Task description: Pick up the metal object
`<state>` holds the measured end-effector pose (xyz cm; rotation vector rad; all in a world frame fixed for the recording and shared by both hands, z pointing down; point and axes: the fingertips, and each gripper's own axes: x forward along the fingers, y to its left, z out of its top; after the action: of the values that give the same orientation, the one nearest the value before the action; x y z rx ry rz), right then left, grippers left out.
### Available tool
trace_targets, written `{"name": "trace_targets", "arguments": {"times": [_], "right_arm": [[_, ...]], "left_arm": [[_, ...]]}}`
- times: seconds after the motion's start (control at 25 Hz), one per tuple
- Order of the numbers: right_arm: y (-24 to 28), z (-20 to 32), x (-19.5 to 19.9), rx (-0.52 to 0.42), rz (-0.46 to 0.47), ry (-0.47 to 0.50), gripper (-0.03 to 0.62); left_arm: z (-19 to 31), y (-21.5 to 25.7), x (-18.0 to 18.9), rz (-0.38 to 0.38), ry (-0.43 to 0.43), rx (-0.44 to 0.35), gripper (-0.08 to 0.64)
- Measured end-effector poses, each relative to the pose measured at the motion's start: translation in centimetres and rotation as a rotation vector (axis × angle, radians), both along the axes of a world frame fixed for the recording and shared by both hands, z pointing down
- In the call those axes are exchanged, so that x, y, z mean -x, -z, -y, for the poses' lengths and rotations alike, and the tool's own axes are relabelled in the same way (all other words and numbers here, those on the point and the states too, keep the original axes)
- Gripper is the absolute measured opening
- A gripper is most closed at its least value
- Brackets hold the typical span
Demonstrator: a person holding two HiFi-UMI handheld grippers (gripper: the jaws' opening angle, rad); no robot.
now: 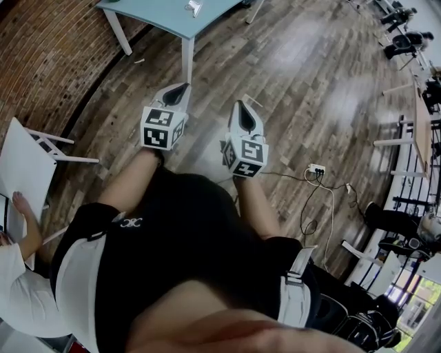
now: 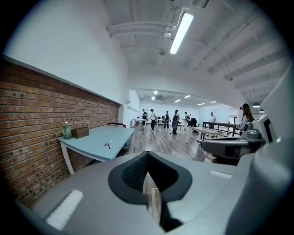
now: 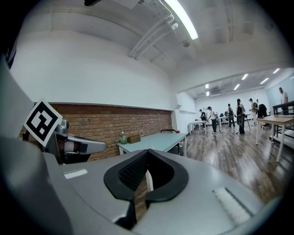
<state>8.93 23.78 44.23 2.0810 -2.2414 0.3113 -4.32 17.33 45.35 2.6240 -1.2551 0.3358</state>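
A small metal object (image 1: 193, 7) lies on a light blue table (image 1: 162, 14) at the top of the head view. It shows in the left gripper view as a small shiny piece (image 2: 108, 144) near the table's front edge (image 2: 98, 153). Both grippers hang over the wooden floor, well short of the table. My left gripper (image 1: 180, 88) is shut with nothing between its fingers, its jaws meeting (image 2: 148, 153). My right gripper (image 1: 241, 105) is also shut and empty (image 3: 147, 153). Both point towards the table (image 3: 154, 141).
A green bottle (image 2: 67, 131) and a brown box (image 2: 80, 132) stand at the table's far end by the brick wall (image 2: 27, 137). A white chair (image 1: 27, 162) and a seated person's arm are at the left. A power strip with cables (image 1: 315, 169) lies on the floor at the right.
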Motion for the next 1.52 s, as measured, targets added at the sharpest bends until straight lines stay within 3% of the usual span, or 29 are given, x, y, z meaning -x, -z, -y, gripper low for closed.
{"name": "trace_targets", "arguments": {"times": [0.32, 0.68, 1.16, 1.52], "right_arm": [[-0.2, 0.0, -1.6, 0.004, 0.002, 0.005, 0.015], [-0.5, 3.4, -1.5, 0.005, -0.004, 0.020, 0.014], [-1.6, 13.1, -3.1, 0.056, -0.046, 0.058, 0.015], [-1.4, 22.2, -3.8, 0.064, -0.045, 0.040, 0.015]], "left_arm": [[0.4, 0.3, -1.4, 0.011, 0.010, -0.006, -0.003], [3.8, -0.7, -1.9, 0.008, 0.028, 0.004, -0.002], [13.8, -1.9, -3.9, -0.012, 0.049, 0.050, -0.003], [23.0, -1.8, -5.0, -0.004, 0.016, 0.057, -0.002]]}}
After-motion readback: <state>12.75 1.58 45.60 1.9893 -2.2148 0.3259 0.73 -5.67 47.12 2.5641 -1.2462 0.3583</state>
